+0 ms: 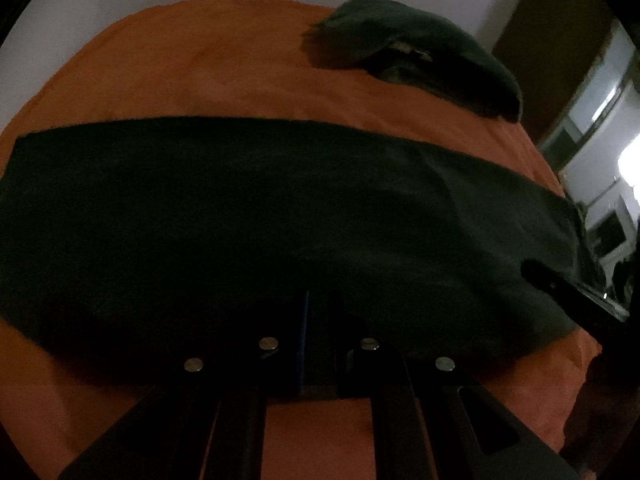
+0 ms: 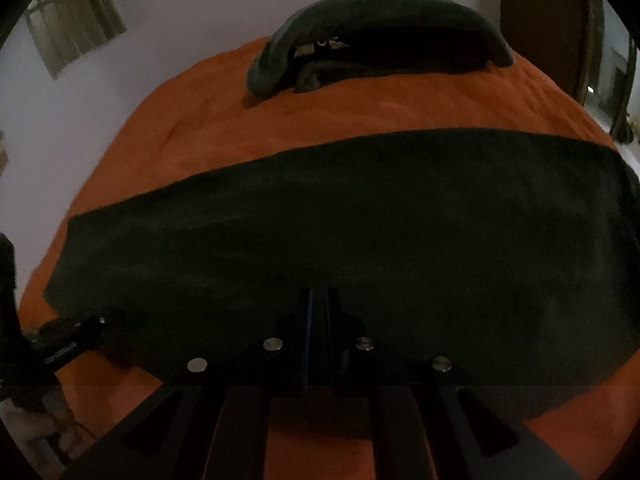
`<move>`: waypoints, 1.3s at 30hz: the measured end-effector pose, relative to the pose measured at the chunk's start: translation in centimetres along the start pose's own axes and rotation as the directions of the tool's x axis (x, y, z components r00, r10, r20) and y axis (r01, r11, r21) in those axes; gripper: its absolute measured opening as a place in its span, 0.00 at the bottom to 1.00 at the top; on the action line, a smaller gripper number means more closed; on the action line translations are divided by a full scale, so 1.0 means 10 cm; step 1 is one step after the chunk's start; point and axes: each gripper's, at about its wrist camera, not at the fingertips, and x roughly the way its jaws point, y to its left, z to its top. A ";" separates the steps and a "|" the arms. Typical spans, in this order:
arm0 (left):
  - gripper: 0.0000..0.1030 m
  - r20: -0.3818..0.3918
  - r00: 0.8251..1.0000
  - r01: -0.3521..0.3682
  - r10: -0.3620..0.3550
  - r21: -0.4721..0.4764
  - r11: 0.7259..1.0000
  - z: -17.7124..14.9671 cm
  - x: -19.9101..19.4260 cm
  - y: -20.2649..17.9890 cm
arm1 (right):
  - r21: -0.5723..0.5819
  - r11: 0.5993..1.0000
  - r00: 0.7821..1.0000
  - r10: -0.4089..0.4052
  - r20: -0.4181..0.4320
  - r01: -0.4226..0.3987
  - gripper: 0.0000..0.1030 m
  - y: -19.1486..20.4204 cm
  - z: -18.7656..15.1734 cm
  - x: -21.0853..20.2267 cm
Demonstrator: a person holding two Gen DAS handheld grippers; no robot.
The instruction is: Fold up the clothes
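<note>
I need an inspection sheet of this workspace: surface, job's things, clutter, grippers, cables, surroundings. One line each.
Surface: orange bed cover, mostly smooth.
Job's things: dark garment spread flat across the near side; a second dark garment bunched at the far edge.
Clutter: nothing seen.
Grippers: left gripper and right gripper both at the flat garment's near edge, fingers close together; too dark to tell whether they pinch cloth.
Cables: nothing seen.
Surroundings: pale wall, window, dim room.
</note>
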 end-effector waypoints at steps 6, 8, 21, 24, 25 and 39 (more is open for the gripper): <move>0.10 -0.027 1.000 -0.015 0.016 0.019 1.000 0.03 0.08 -0.02 | 0.014 1.000 1.000 -0.012 -0.020 0.012 0.05 -0.02 0.03 0.06; 0.10 -0.033 0.999 -0.013 0.013 0.010 1.000 0.02 0.09 -0.01 | 0.018 1.000 1.000 -0.013 -0.024 0.014 0.05 -0.03 0.02 0.07; 0.10 -0.030 0.999 -0.042 0.043 0.034 0.999 0.03 0.07 -0.02 | 0.004 0.999 0.999 -0.038 -0.039 0.038 0.05 0.01 0.01 0.08; 0.10 -0.026 0.998 -0.056 0.057 0.028 0.998 0.06 0.09 -0.01 | 0.003 0.998 0.998 -0.057 -0.039 0.057 0.05 0.00 0.01 0.11; 0.10 -0.026 0.998 -0.060 0.061 0.026 0.998 0.07 0.11 -0.01 | 0.005 0.998 0.997 -0.063 -0.042 0.063 0.05 -0.01 0.00 0.12; 0.10 0.019 0.985 -0.174 0.173 0.111 0.978 -0.05 0.45 0.07 | -0.094 0.986 0.991 -0.137 0.005 0.137 0.05 -0.03 -0.12 0.44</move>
